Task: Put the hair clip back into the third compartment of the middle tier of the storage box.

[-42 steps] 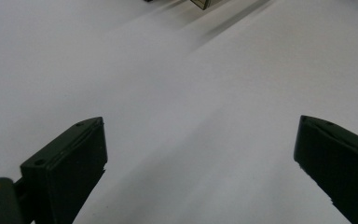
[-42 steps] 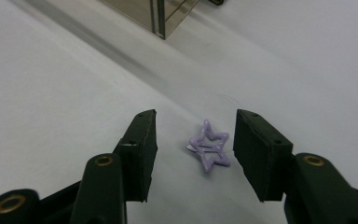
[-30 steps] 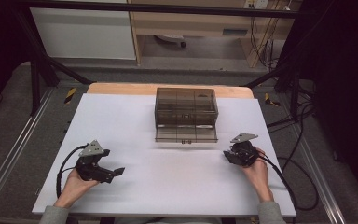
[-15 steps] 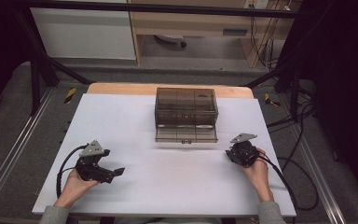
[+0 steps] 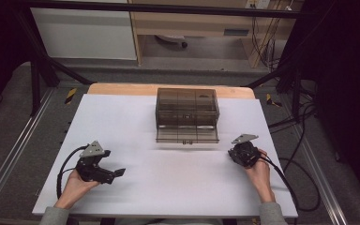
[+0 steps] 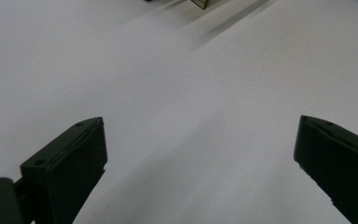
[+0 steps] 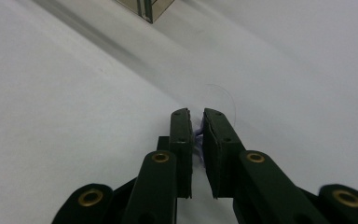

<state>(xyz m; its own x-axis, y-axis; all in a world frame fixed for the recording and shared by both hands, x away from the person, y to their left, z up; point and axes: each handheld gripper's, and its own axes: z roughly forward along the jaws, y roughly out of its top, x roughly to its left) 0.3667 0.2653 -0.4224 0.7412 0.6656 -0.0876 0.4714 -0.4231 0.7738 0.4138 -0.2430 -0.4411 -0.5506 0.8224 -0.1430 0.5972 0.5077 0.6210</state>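
Note:
A smoky translucent compartment box [image 5: 187, 108] stands at the table's far middle, its front flap [image 5: 186, 135] folded down onto the white tabletop [image 5: 178, 173]. My right gripper [image 5: 236, 157] rests right of the flap. In the right gripper view [image 7: 196, 116] its jaws have just been closing and stand almost together on a small pale purplish piece [image 7: 197, 135]. What the piece is cannot be told. My left gripper [image 5: 117, 172] lies near the front left. In the left gripper view [image 6: 198, 126] its jaws are spread wide over bare table.
A faint clear curved outline [image 7: 223, 95] lies on the table just past the right jaws. A corner of the box [image 7: 144, 8] shows ahead of them. Cables [image 5: 300, 187] trail off the table's right side. A wooden strip [image 5: 122, 89] edges the far side.
In the high view the right gripper's jaws look a little narrower than before. Both hands and the box stay where they were.

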